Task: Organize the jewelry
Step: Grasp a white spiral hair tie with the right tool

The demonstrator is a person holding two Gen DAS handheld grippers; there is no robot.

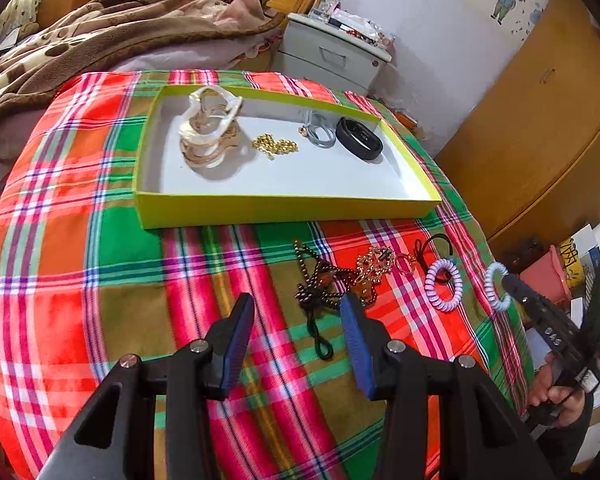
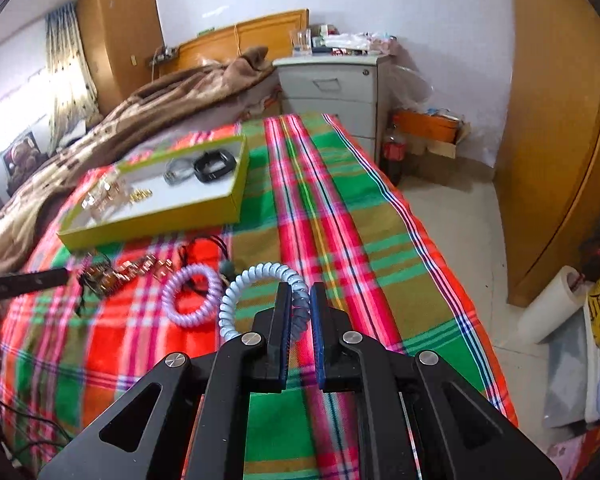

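Note:
A yellow-green tray (image 1: pixel 284 208) on the plaid cloth holds a pale shell bracelet (image 1: pixel 210 132), a gold chain (image 1: pixel 275 146), a grey cord (image 1: pixel 320 132) and a black band (image 1: pixel 359 138). In front of it lie a dark bead necklace (image 1: pixel 320 284), a gold chain piece (image 1: pixel 374 262), a black hair tie (image 1: pixel 434 246) and a lilac coil tie (image 1: pixel 444 284). My left gripper (image 1: pixel 296 308) is open above the cloth, just left of the bead necklace. My right gripper (image 2: pixel 300 296) is shut on a light blue coil tie (image 2: pixel 260 276), also seen in the left wrist view (image 1: pixel 496 286), and holds it over the cloth's right part. The tray (image 2: pixel 156 216) and lilac coil tie (image 2: pixel 192 296) show to its left.
The plaid cloth (image 1: pixel 100 260) covers the table. A bed with a brown blanket (image 1: pixel 100 28) lies behind on the left. A white drawer cabinet (image 2: pixel 332 92) stands behind the table. A wooden wardrobe (image 2: pixel 560 140) and floor clutter are to the right.

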